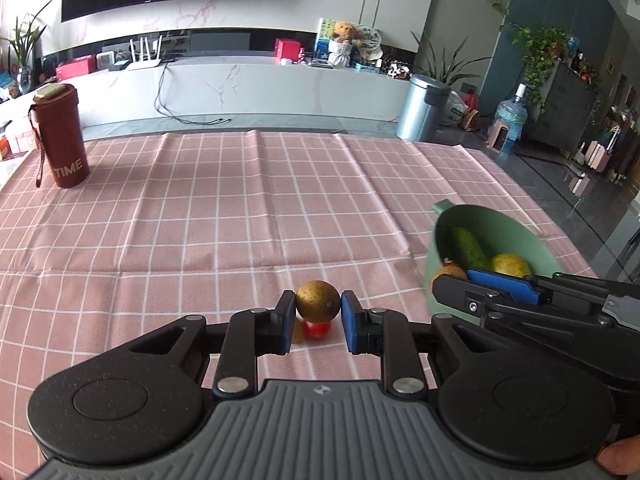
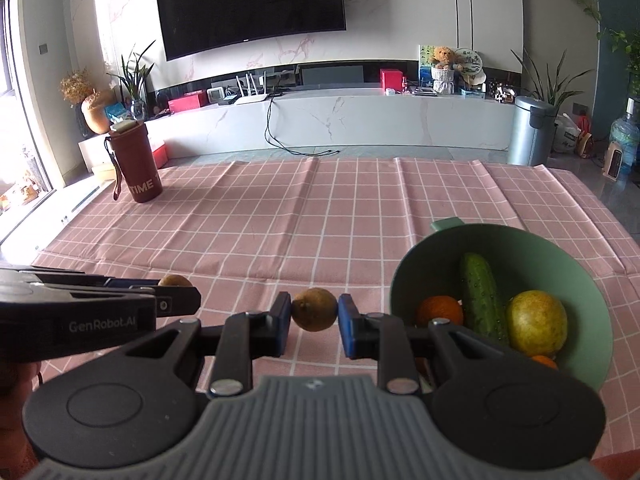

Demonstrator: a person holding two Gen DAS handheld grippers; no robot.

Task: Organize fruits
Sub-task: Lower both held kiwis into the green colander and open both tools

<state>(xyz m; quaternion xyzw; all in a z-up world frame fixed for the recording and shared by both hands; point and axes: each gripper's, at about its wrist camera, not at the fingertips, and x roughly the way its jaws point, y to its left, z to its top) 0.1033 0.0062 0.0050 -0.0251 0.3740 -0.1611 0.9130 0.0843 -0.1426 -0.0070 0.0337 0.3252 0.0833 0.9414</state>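
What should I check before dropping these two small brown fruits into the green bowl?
1. Left gripper shut on its brown fruit: ok.
2. Right gripper shut on its brown fruit: ok.
3. Green bowl upright on the pink tablecloth: ok.
4. Room left in the bowl beside the cucumber and yellow fruit: ok.
5. Red item under the left gripper clear of it: cannot tell.
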